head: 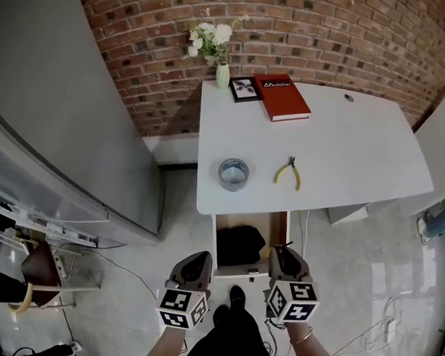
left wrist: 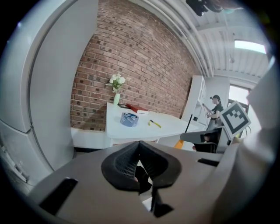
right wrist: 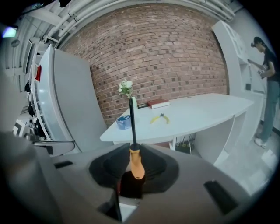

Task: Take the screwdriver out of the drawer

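The screwdriver (right wrist: pixel 136 162) has an orange and black handle and a thin dark shaft that points up and away from me. My right gripper (right wrist: pixel 133 153) is shut on its handle. In the head view this gripper (head: pixel 285 256) is raised in front of the open drawer (head: pixel 236 272) under the white table (head: pixel 357 158), with the screwdriver's tip (head: pixel 281 247) over the drawer's right side. My left gripper (head: pixel 193 263) hangs beside it at the drawer's left corner. Its jaws (left wrist: pixel 140 153) are shut with nothing between them.
A dark bundle (head: pixel 240 244) lies in the drawer. On the table are a tape roll (head: pixel 233 173), yellow pliers (head: pixel 288 172), a red book (head: pixel 282 97), a framed picture (head: pixel 244 88) and a vase of flowers (head: pixel 214 46). A grey cabinet (head: pixel 70 113) stands left. A person (right wrist: pixel 267 65) stands far right.
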`<state>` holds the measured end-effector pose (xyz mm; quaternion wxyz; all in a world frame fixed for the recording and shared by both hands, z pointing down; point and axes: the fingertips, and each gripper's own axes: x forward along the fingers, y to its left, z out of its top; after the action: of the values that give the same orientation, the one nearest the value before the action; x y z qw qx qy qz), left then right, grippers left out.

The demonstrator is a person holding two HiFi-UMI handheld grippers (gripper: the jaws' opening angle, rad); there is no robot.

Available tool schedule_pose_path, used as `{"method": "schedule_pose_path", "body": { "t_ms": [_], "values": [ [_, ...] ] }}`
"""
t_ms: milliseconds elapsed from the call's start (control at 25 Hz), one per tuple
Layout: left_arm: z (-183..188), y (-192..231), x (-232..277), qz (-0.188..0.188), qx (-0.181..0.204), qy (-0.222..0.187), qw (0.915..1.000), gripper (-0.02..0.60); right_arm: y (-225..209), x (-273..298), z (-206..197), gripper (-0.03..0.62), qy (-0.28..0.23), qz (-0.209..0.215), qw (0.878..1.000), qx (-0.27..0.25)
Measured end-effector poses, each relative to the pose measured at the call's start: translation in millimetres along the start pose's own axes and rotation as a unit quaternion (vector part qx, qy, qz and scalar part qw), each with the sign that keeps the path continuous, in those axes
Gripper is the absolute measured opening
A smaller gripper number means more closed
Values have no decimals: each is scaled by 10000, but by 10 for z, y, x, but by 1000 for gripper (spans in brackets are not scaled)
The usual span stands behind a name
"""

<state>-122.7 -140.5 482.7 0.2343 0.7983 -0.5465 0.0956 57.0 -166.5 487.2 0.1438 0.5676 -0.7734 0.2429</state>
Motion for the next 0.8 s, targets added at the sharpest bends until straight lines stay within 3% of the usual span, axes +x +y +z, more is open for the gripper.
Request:
{"method": "schedule_pose_path", "body": {
  "t_ms": [440, 800],
  "values": [
    [357, -180, -227, -69, 332, -304, 9990, -8, 210, -628, 409, 80, -474, 129, 9987, -101],
    [373, -240, -453, -95, 459, -369, 9982, -8, 371, -1043, 613, 80, -851, 143, 9960, -247]
  ]
}}
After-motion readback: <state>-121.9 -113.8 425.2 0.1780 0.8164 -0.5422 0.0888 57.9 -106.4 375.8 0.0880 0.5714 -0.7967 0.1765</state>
